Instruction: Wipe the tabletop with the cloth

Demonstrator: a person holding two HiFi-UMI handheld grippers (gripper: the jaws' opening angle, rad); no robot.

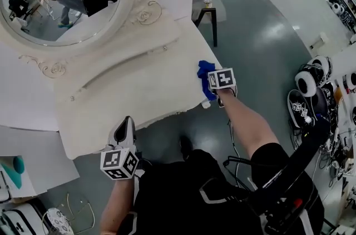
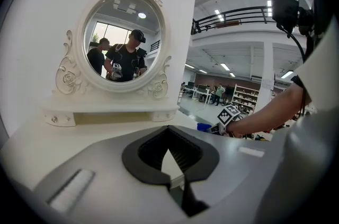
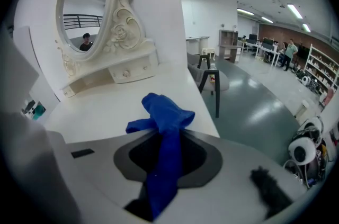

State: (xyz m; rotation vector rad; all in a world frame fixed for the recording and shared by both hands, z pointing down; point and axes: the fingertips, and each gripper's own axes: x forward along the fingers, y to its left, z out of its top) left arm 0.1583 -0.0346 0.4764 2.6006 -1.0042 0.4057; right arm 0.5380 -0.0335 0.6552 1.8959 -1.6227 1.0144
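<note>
The right gripper (image 3: 165,135) is clamped on the blue cloth (image 3: 162,112): a long strip of it runs back between the 2 jaws, and a loose bunched head of fabric sticks out just ahead of the tips. Directly under and in front of that bunch lies the white tabletop (image 3: 100,112), with its right-hand edge just beside the gripper and bare floor beyond the drop. From above, the right gripper (image 1: 211,92) sits at that same edge, and the cloth (image 1: 204,71) lies partly on the top and partly over the side; whether the bunch is pressing on the surface cannot be told. Further ahead of the jaws and to their left stand the oval mirror (image 3: 85,6) and the low drawer shelf (image 3: 114,73) beneath it. The left gripper (image 2: 170,167) has its jaws pressed together with nothing between them, and from above it (image 1: 125,129) hovers at the near edge of the tabletop (image 1: 139,92), well apart from the cloth. The wiping looks barely begun, with only 1 corner reached. To do the stroke well, I would tilt the gripper down so the bunch flattens onto the top, then drag it away from the edge in overlapping passes toward the shelf. Only a small wad contacts the surface, so light, steady pressure matters; pressing hard risks scraping the jaw tips.
</note>
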